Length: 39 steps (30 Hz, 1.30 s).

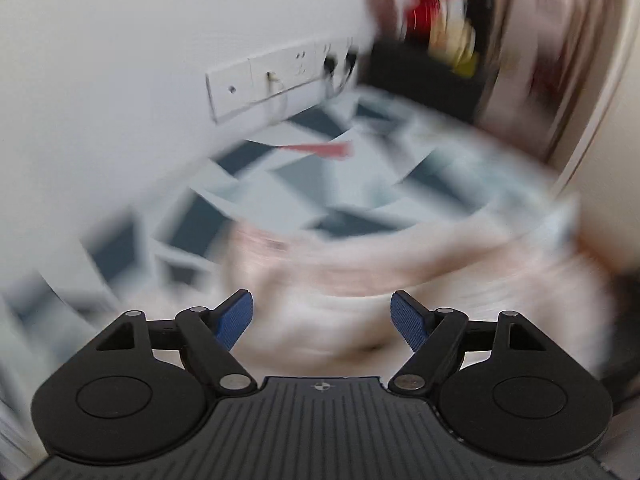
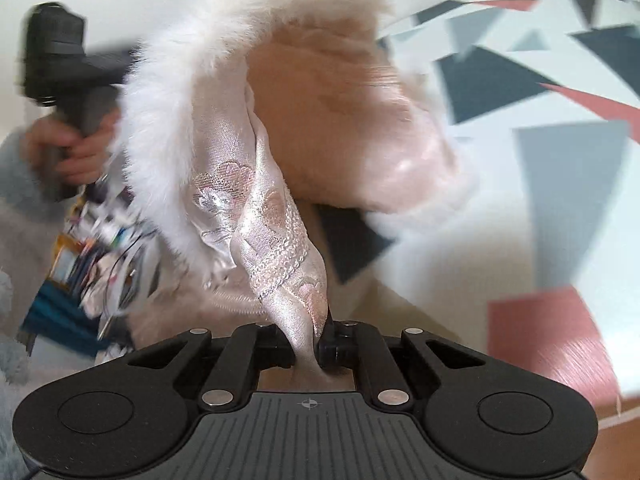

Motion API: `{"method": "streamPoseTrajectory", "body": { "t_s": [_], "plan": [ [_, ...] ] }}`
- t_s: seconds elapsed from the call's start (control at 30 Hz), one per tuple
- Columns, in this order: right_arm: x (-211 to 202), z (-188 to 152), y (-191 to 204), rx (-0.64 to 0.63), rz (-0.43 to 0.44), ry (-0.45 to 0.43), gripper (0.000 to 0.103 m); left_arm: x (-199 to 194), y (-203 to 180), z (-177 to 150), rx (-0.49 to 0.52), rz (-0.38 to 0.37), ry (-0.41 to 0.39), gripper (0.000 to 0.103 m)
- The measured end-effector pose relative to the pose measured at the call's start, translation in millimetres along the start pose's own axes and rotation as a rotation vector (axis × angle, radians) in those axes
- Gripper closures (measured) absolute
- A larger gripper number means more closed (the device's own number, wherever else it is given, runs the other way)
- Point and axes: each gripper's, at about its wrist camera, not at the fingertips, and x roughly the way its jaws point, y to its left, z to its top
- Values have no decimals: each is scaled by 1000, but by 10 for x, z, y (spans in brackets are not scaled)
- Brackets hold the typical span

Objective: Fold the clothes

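Observation:
A pale pink satin garment with embroidered flowers and white fur trim hangs lifted in the right wrist view. My right gripper is shut on a bunched fold of its satin. In the left wrist view the same pink garment is a blur ahead of my left gripper, which is open with nothing between its blue pads. The left gripper's handle shows at far left in the right wrist view, held by a hand.
The garment is over a surface covered with a white sheet printed with grey, dark and pink triangles. A white wall with a socket strip stands behind. Cluttered coloured items lie at the left.

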Motion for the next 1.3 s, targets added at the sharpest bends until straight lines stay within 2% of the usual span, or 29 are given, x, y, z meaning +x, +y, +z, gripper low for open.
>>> {"method": "streamPoseTrajectory", "body": {
  "t_s": [0.07,0.1,0.2,0.23,0.27,0.3,0.37,0.47,0.53,0.57,0.6,0.63,0.7,0.77,1.0,1.1,1.2,1.3],
  "plan": [
    [-103,-83,-38,36,-31,-29,95,297,-112,-9,169,1,79,30],
    [-143,-125,-58,54,-45,-42,94,415,-175,-36,242,-37,116,38],
    [-189,-255,-102,107,-75,-64,94,641,-396,-102,391,-113,157,39],
    [-204,-296,-114,123,-83,-71,94,685,-462,-98,413,-123,146,39],
    [-216,-332,-121,136,-90,-76,94,716,-517,-84,418,-137,129,45],
    [-229,-360,-125,148,-96,-80,94,735,-566,-66,408,-155,114,66],
    [-263,-367,-113,162,-109,-88,94,703,-688,-18,385,-188,90,99],
    [-345,-300,-59,159,-145,-107,94,545,-823,30,357,-198,7,99],
    [-404,-206,-24,165,-163,-126,94,390,-712,65,276,-128,-56,99],
    [-441,-141,3,169,-164,-137,94,291,-572,78,198,-90,-86,99],
    [-506,-62,38,170,-154,-153,94,183,-401,90,106,-54,-117,99],
    [-571,18,74,170,-144,-169,94,49,-172,78,-32,-22,-156,99],
    [-699,183,185,151,-121,-201,95,-260,246,-40,-275,5,-245,99],
    [-824,356,323,121,-76,-239,95,-659,547,-260,-433,28,-362,99],
    [-1133,1096,922,1,120,-382,96,-2138,833,-936,-618,273,-688,99],
    [-1238,1444,1226,-41,234,-441,96,-2775,838,-1190,-689,372,-833,99],
    [-1389,1723,1586,-129,302,-508,96,-3351,688,-1392,-695,457,-974,99],
    [-1577,1919,1942,-226,367,-574,96,-3844,431,-1544,-657,536,-1096,99]
  ]
}}
